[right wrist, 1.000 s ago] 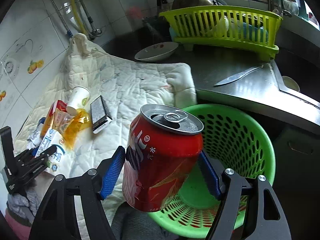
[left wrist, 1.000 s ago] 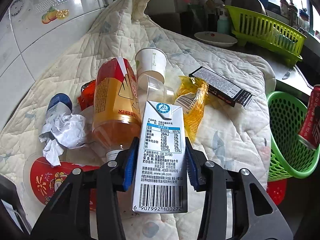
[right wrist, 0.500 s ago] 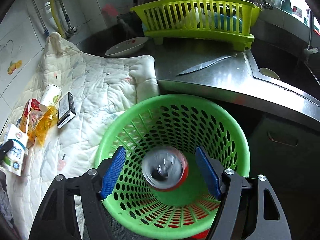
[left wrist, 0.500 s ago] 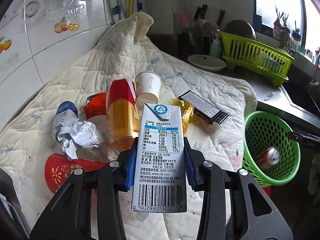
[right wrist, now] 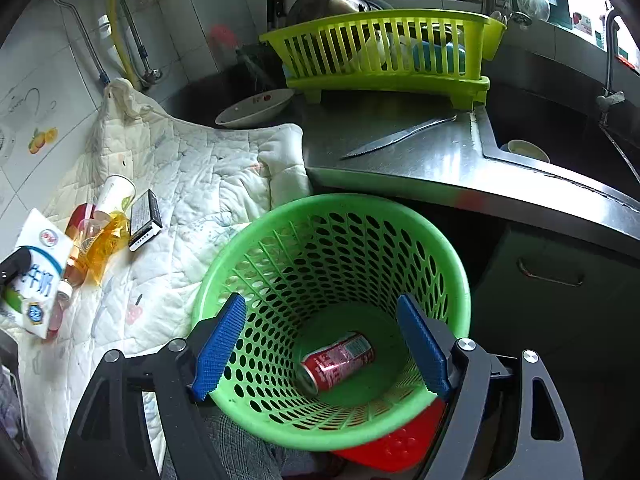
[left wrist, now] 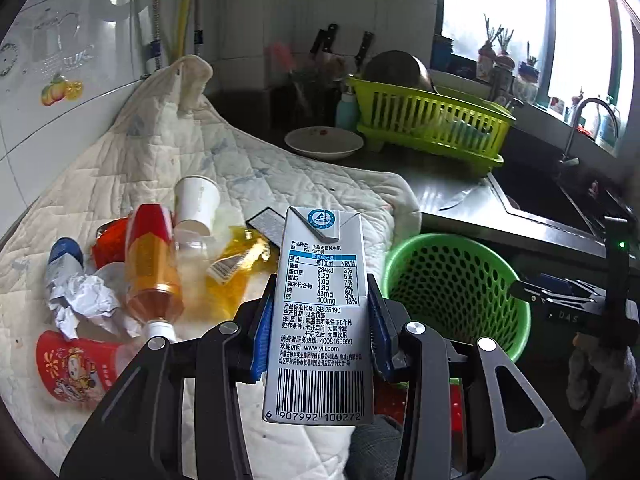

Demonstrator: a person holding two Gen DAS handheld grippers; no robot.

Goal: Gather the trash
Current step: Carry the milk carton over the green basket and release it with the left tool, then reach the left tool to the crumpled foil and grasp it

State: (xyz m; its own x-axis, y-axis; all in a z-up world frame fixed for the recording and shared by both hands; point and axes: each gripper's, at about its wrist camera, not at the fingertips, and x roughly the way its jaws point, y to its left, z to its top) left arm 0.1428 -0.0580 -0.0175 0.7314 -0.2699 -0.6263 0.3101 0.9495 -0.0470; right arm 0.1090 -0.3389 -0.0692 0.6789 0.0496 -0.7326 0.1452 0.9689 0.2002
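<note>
Left tongs (left wrist: 318,344): blue pads pressed on both narrow sides of the carton (left wrist: 320,312); firm pinch, carton lifted clear of the quilt (left wrist: 224,176). Carton upright in the jaws, long axis running along the fingers, folded top pointing away from the camera, barcode end nearest the wrist. In the right wrist view the same carton (right wrist: 34,268) shows at far left, held over the quilt edge.

Right tongs (right wrist: 320,344): jaws spread and opening, nothing between the pads. They hover above the basket (right wrist: 452,264) mouth. The can (right wrist: 336,362) lies on its side on the basket floor, long axis slanting, open top toward the near left. That item judged done.

Key relation for the next move: seen from the left tongs, the basket (left wrist: 404,252) lies to the right of the carton and lower, just off the quilt's edge. The left hand carries the load. The right tongs sit over the rim (left wrist: 560,296) on the far side, so the mouth is partly occupied.

Judgement: the carton needs to travel rightward until over the opening, then be released. Its long axis is well shorter than the mouth is wide, so no turning should be needed. Risk: clipping the right tongs if they do not clear.

Still on the quilt: bottle (left wrist: 154,268), paper cup (left wrist: 196,200), yellow wrapper (left wrist: 236,268), crumpled paper (left wrist: 80,300), red cup (left wrist: 76,368), dark box (right wrist: 144,220).
</note>
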